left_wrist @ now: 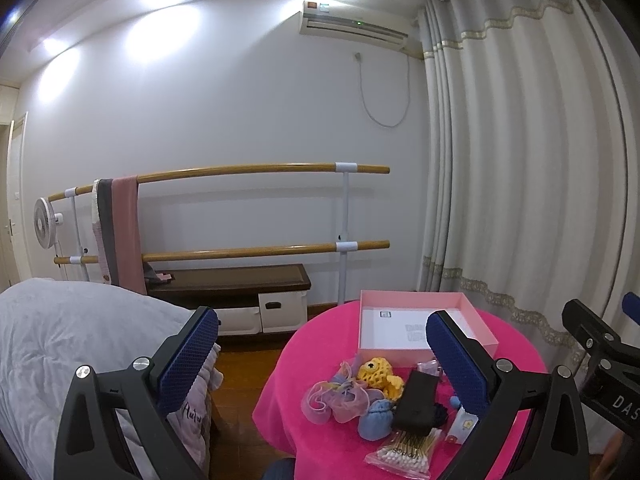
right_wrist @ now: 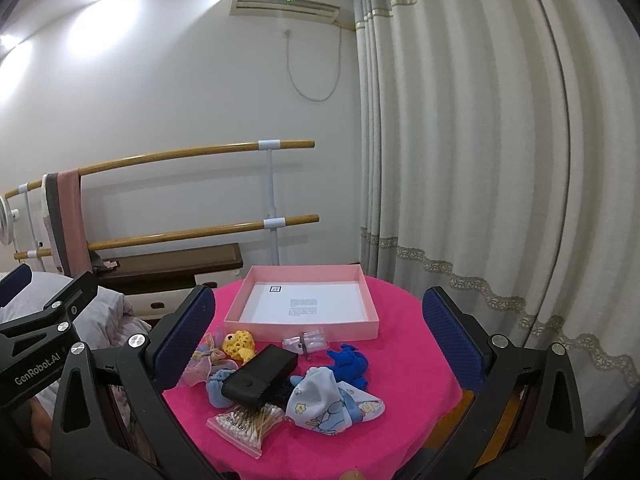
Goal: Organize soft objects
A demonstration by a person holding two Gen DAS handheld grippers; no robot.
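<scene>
Clearly, left hand-held gripper (right_wrist: 16, 304) marked "GenRobot.AI", swab bag (right_wrist: 244, 424) "100pcs"

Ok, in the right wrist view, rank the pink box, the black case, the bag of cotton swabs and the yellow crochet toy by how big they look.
Largest to smallest as they appear:
1. pink box, though it sits farthest away
2. black case and bag of cotton swabs: too alike to rank, and the case overlaps the bag
3. yellow crochet toy

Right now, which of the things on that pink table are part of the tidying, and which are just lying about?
For the job:
pink box
yellow crochet toy
blue knitted piece
printed cloth
light blue sock
pastel scrunchies

Just lying there, it seems:
black case
cotton swab bag
clear plastic packet
</scene>
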